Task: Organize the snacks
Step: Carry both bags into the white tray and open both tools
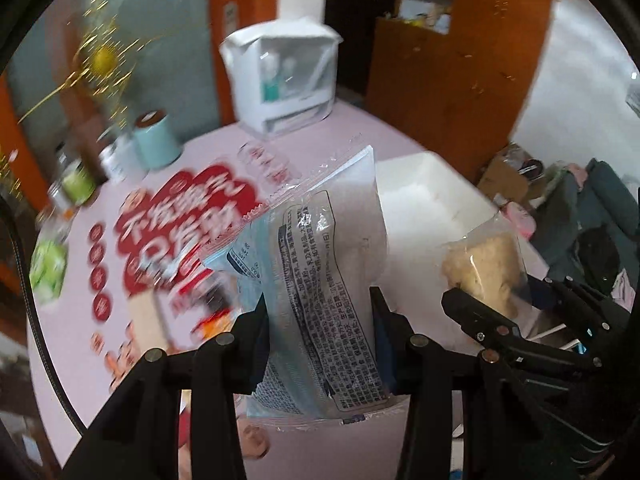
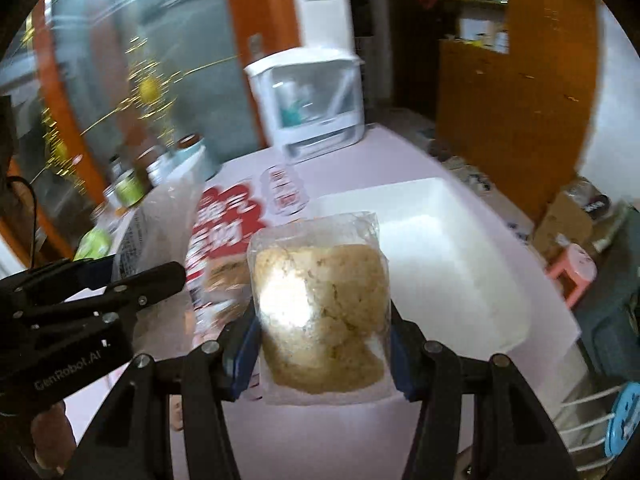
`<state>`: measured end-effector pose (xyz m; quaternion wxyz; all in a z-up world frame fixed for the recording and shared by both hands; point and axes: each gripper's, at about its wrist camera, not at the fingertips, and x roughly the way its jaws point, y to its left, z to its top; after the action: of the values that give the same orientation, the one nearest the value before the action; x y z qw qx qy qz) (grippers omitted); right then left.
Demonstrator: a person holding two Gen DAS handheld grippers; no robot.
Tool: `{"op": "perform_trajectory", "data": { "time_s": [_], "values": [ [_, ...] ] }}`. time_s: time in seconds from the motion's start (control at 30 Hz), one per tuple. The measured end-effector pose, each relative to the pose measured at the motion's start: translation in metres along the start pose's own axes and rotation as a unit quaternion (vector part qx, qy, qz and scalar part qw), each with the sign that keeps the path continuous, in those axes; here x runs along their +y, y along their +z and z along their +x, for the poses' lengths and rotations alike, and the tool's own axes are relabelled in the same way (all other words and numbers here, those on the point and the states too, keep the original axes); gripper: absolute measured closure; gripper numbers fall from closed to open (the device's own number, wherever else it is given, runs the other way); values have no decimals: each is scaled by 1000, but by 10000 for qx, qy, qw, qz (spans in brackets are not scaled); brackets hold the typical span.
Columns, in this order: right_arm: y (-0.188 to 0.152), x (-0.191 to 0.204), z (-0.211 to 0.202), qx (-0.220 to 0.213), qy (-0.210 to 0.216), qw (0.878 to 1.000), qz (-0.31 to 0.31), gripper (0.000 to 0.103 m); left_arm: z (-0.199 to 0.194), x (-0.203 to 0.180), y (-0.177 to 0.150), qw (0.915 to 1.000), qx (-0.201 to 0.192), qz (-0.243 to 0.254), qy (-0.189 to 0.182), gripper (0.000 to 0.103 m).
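My left gripper [image 1: 320,316] was clamped on a pale blue snack packet [image 1: 320,280] with black print, held upright above the pink table [image 1: 320,148], the pads pressing both its sides. My right gripper [image 2: 322,320] was closed on a clear bag of tan crumbly cake [image 2: 320,312], also lifted off the table. In the left wrist view the right gripper [image 1: 492,300] sat just right of the packet, with the cake bag [image 1: 484,268] sticking out of it. In the right wrist view the left gripper [image 2: 140,280] was at the left, its packet [image 2: 160,224] blurred. A white bin [image 2: 440,260] sat on the table's right side, beyond both snacks. A big red snack bag [image 1: 180,240] lay on the table left of the bin. Far back stood a white storage box [image 1: 284,76]; a teal canister [image 1: 154,140] and jars [image 1: 76,184] stood far left. Much blur.
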<state>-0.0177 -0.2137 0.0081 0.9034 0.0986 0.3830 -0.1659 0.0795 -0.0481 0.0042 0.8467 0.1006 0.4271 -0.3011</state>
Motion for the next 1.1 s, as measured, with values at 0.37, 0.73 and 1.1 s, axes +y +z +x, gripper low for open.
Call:
{"op": "perform_trajectory", "data": {
  "time_s": [0.37, 0.73, 1.1],
  "values": [
    [35, -103, 31, 120, -740, 9964, 385, 47, 69, -97, 79, 9986, -99, 213, -473, 61],
    [25, -142, 94, 807, -763, 9928, 454, 47, 165, -158, 100, 9984, 415, 220, -312, 61],
    [0, -152, 136, 1325, -471, 9877, 680, 46, 218, -162, 85, 9949, 1008, 36, -78, 45]
  ]
}}
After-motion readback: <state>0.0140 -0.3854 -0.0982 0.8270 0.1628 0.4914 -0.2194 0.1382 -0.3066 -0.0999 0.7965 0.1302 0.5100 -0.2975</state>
